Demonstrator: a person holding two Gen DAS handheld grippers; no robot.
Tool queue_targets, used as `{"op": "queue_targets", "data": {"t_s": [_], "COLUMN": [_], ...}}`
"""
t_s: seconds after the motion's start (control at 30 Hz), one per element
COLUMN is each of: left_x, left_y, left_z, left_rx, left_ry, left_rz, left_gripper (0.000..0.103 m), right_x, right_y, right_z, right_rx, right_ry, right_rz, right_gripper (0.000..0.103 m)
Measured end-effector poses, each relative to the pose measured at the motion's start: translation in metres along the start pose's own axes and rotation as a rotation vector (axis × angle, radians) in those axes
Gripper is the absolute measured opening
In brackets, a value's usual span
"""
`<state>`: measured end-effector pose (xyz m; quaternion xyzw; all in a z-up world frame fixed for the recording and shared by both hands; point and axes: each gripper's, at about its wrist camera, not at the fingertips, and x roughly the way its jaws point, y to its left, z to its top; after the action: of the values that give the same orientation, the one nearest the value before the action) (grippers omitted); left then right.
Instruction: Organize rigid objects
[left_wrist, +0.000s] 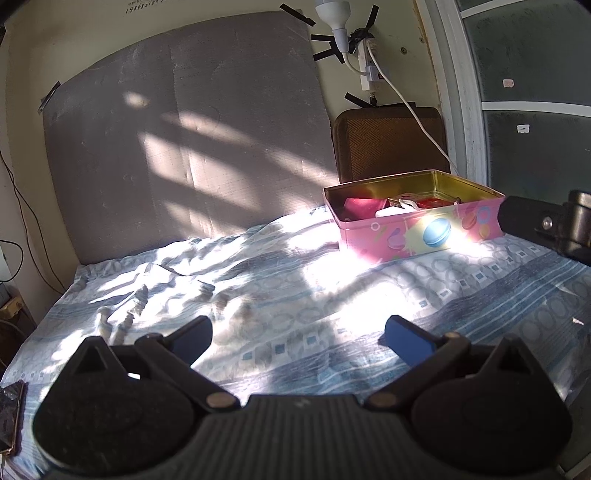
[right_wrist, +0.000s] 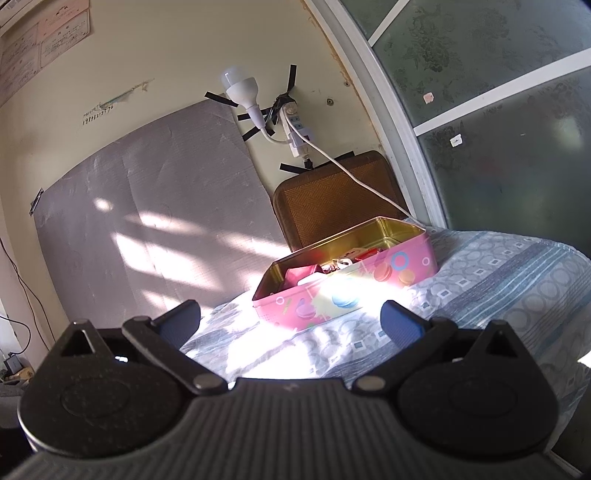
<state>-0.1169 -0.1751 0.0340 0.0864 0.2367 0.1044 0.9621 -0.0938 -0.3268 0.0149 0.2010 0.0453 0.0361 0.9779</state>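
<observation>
A pink tin box (left_wrist: 417, 236) with macaron pictures stands open on the bed, far right. It holds a dark red packet (left_wrist: 364, 206), a white object (left_wrist: 391, 211) and a red item (left_wrist: 430, 202). The box also shows in the right wrist view (right_wrist: 343, 295), tilted, with the same contents. My left gripper (left_wrist: 297, 334) is open and empty, low over the bedsheet, well short of the box. My right gripper (right_wrist: 290, 319) is open and empty, just in front of the box. Part of the right gripper's body (left_wrist: 546, 225) shows at the right edge of the left wrist view.
The bed has a blue patterned sheet (left_wrist: 280, 295), rumpled at the left. A grey board (left_wrist: 184, 147) and a brown woven panel (left_wrist: 388, 144) lean on the wall behind. A white cable (left_wrist: 417, 118) hangs from a taped power strip. A phone (left_wrist: 11, 417) lies at the bed's left edge. A window frame (right_wrist: 391, 122) is at right.
</observation>
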Motion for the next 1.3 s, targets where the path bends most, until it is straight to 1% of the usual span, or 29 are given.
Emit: {"op": "queue_targets", "data": {"t_s": [0.53, 0.93, 1.3], "left_x": [0.0017, 0.0047, 0.0088], "left_y": [-0.0028, -0.0015, -0.0006], "left_z": [-0.003, -0.0065, -0.0081], "left_rx": [0.012, 0.003, -0.008], "left_ry": [0.011, 0.036, 0.067], "left_rz": [-0.01, -0.007, -0.023], "left_gripper": [0.103, 0.103, 0.103], "right_x": [0.0044, 0.0074, 0.0097], "right_y": [-0.0042, -0.0045, -0.0069], "right_z": [-0.0031, -0.0047, -0.0046], "right_rx": [0.009, 0.016, 0.027], "right_ry": [0.024, 0.046, 0.064], "right_rz": [-0.008, -0.009, -0.01], "right_gripper": [0.103, 0.103, 0.103]}}
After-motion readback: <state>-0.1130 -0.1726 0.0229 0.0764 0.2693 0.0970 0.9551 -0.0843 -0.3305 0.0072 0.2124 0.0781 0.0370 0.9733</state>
